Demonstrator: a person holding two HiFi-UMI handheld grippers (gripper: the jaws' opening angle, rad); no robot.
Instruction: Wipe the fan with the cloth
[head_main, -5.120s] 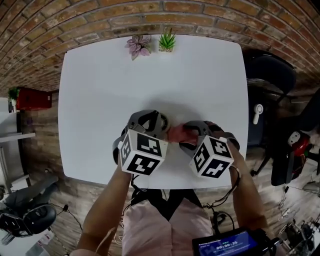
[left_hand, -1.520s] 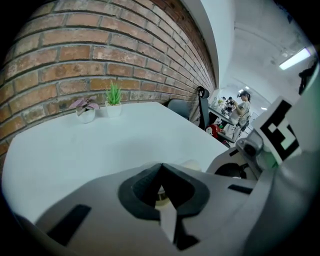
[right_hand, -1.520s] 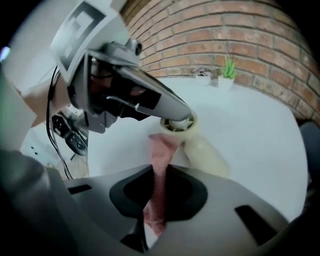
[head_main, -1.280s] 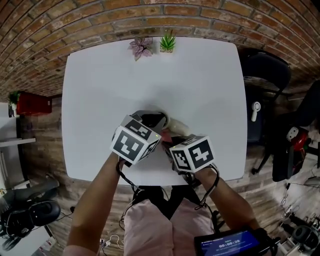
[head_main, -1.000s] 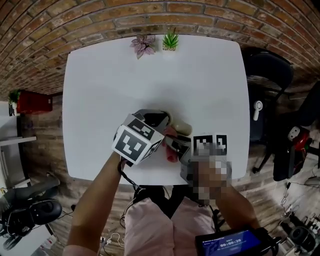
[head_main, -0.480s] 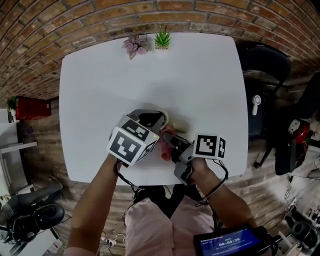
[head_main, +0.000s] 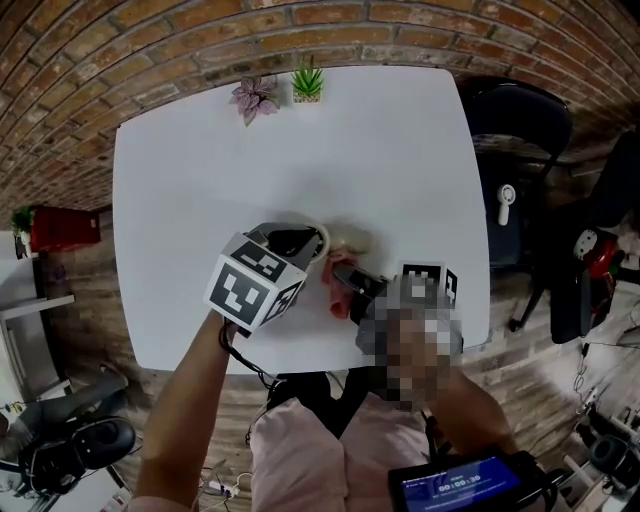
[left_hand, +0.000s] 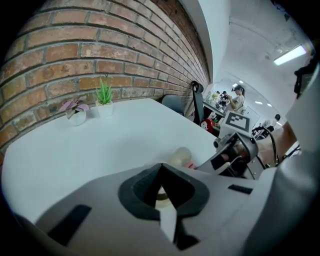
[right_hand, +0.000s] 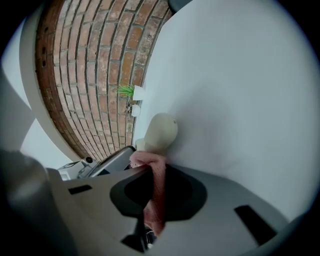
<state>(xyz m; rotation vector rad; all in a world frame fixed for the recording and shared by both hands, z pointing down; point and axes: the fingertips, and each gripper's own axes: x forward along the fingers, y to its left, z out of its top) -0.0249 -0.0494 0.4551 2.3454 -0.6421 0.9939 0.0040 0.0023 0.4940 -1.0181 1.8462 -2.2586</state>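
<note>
A small cream fan (head_main: 345, 240) lies on the white table (head_main: 200, 170) near its front edge. My left gripper (head_main: 300, 241) reaches it from the left and is shut on its cream rim, a sliver of which shows between the pads in the left gripper view (left_hand: 160, 196). A pink cloth (head_main: 335, 292) hangs from my right gripper (head_main: 347, 280), which is shut on it just right of the fan. In the right gripper view the cloth (right_hand: 156, 192) runs up between the jaws and touches the fan's rounded end (right_hand: 161, 132).
Two small potted plants (head_main: 255, 97) (head_main: 307, 82) stand at the table's far edge against the brick wall. A dark chair (head_main: 520, 120) with a white object (head_main: 507, 203) stands to the right. A red box (head_main: 65, 226) sits on the floor at left.
My right gripper has rolled and drifted a little to the right with the pink cloth, which now lies against the fan. The left gripper has kept still on the fan.
</note>
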